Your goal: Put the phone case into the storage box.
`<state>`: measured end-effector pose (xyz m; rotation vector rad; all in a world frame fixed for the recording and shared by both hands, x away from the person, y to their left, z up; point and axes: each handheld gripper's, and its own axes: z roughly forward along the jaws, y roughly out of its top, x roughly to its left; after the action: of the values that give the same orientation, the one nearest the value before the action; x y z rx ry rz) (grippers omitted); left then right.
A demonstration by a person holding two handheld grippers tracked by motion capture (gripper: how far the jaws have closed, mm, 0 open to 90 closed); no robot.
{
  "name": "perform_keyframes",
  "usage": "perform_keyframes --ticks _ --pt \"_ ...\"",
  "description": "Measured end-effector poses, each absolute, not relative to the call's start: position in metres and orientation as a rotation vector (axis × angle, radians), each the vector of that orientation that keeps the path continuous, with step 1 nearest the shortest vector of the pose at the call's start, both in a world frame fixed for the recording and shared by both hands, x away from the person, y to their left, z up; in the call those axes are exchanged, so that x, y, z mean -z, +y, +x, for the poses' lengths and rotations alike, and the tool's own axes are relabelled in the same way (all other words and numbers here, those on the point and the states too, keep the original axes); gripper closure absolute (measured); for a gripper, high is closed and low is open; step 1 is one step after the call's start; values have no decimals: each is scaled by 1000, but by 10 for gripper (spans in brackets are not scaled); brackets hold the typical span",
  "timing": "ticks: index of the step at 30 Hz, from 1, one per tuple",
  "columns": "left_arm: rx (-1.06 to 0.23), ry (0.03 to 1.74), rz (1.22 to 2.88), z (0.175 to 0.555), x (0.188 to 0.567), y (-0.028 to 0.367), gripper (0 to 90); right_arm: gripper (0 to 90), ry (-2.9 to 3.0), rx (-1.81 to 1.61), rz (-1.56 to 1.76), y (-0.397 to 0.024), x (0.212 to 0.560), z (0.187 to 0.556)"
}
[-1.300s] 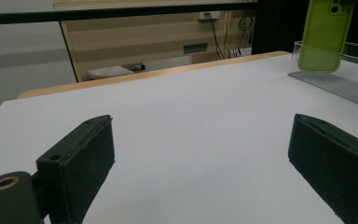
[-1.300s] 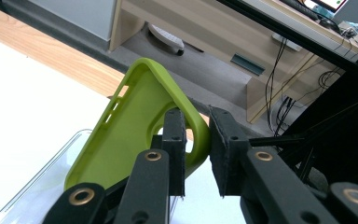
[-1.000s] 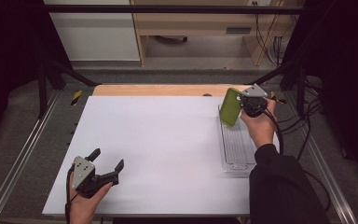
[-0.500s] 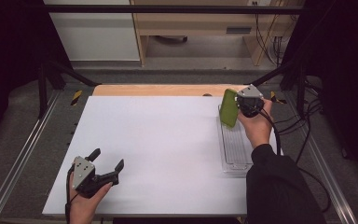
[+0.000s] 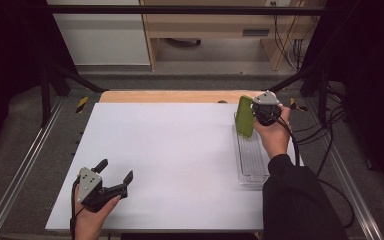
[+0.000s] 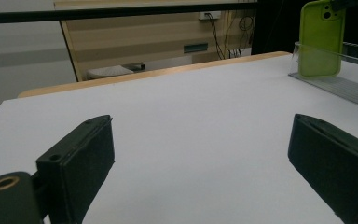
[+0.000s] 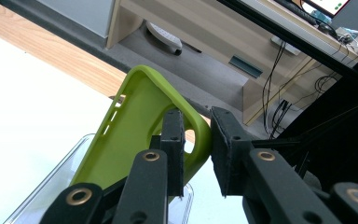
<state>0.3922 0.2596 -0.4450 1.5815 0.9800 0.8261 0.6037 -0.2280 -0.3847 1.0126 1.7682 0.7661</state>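
The lime-green soft phone case [image 5: 244, 116] is held up in the air at the far right part of the white worktop [image 5: 180, 150], above the far end of a clear ribbed plastic tray [image 5: 252, 160]. The worktop is a plain white board with a light wooden strip [image 5: 170, 96] along its far edge, and black metal frame bars [image 5: 180, 9] stand around it. Behind it there is a grey floor and a pale wooden cabinet [image 5: 215, 25] with cables next to it.

The right claw [image 7: 196, 140] is closed on the top edge of the case, near the camera cut-out, so the case hangs beside and below the claw. One jaw is inside the case and the other one is outside.

The long axis of the case is nearly upright, a little tilted. The end with the camera hole points up and the lower end points down to the tray.

The left claw [image 5: 114, 176] is wide open and holds nothing, low over the near left part of the worktop.
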Motion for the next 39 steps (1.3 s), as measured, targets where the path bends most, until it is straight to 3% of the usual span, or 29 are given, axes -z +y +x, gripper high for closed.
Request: perform_keyframes --ticks 24,39 --pt "-824 977 1586 392 445 259 68 667 1727 -853 1089 -223 388 611" --pt "-822 978 1586 393 445 259 68 548 1708 -955 1162 -227 393 620"
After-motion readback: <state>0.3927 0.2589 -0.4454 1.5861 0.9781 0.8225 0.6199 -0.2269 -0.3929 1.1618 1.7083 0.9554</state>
